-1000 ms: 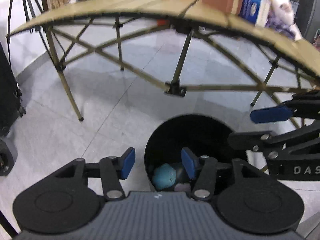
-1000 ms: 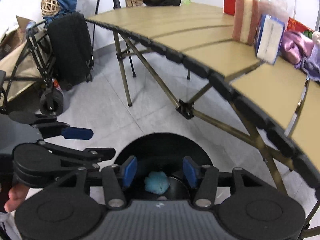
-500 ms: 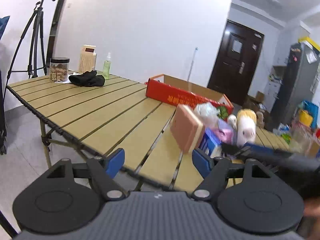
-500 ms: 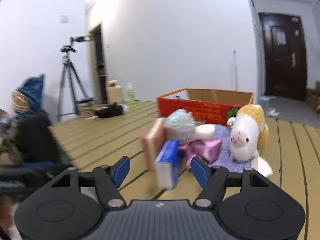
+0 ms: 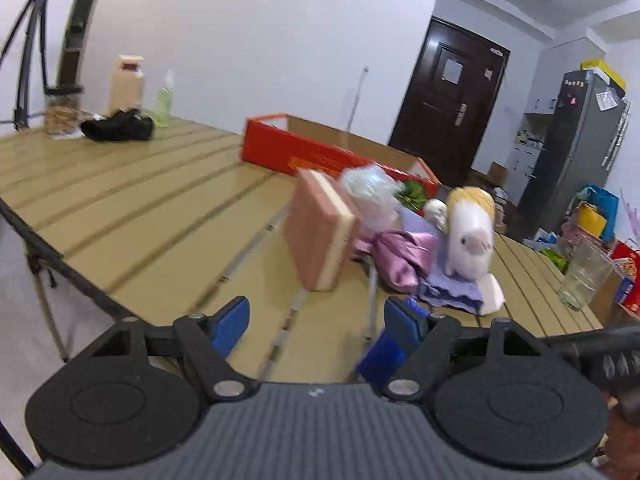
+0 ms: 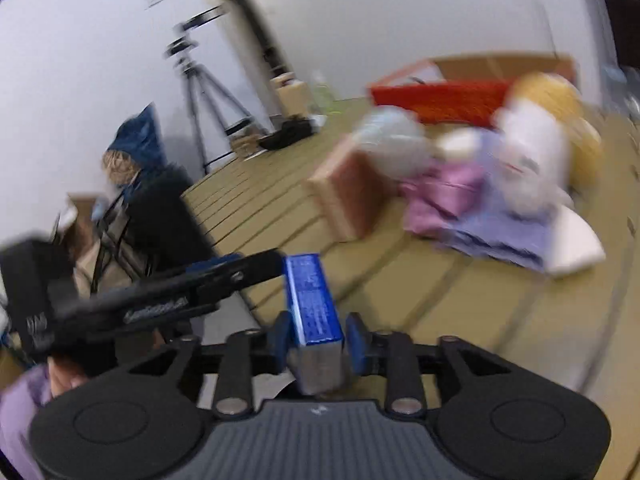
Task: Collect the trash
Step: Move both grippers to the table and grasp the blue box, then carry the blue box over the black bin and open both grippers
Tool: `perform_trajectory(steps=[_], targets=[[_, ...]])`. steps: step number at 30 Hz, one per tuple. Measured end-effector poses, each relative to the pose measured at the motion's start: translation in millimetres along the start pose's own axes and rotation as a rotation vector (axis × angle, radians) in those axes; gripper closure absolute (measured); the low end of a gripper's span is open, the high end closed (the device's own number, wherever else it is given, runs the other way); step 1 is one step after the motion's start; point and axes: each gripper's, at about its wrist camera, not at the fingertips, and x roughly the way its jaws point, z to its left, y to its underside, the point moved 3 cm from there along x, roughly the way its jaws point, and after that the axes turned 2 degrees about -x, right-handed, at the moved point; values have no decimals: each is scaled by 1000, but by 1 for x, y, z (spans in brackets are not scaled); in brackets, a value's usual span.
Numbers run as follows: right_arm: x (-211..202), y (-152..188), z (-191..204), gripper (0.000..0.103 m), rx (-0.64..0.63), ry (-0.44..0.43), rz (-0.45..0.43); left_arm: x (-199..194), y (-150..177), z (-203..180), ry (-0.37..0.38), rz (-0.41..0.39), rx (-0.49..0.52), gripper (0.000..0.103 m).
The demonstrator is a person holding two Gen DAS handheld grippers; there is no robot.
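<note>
My right gripper [image 6: 318,340] has a small blue box [image 6: 312,300] between its blue pads, which touch its sides as the jaws are closing. The box sticks out forward over the slatted table [image 6: 420,300]. My left gripper [image 5: 316,320] is open with nothing between its fingers and hovers above the table's near edge. The same blue box [image 5: 382,356] shows low behind its right finger. Ahead lie a pink sponge block [image 5: 320,232], crumpled clear plastic [image 5: 372,192], a pink cloth [image 5: 404,256] and a white plush toy [image 5: 470,236].
A red cardboard box [image 5: 300,152] stands behind the pile and a clear glass [image 5: 584,276] at the table's right end. A black cloth [image 5: 118,130], a jar [image 5: 60,116] and a spray bottle [image 5: 164,100] sit at the far left corner. A tripod [image 6: 204,92] stands beyond.
Both grippers rose from over the black bin on the floor up to the tabletop. The left opened wider. The right closed around the blue box that stood beside the pink block.
</note>
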Motion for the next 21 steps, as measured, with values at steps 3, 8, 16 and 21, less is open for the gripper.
perform_trajectory(steps=[3,8,16,21], targets=[[-9,-3,-25,55,70,215,-71,10,4,-13,26,16,-15,28],[-22,0,-23,58,96,145,-129,22,6,-24,51,36,-36,41],[1,21,-7,72,179,84,-87,46,2,-21,89,99,-136,78],[6,11,-25,77,239,123,-162,21,12,-33,137,154,-128,80]])
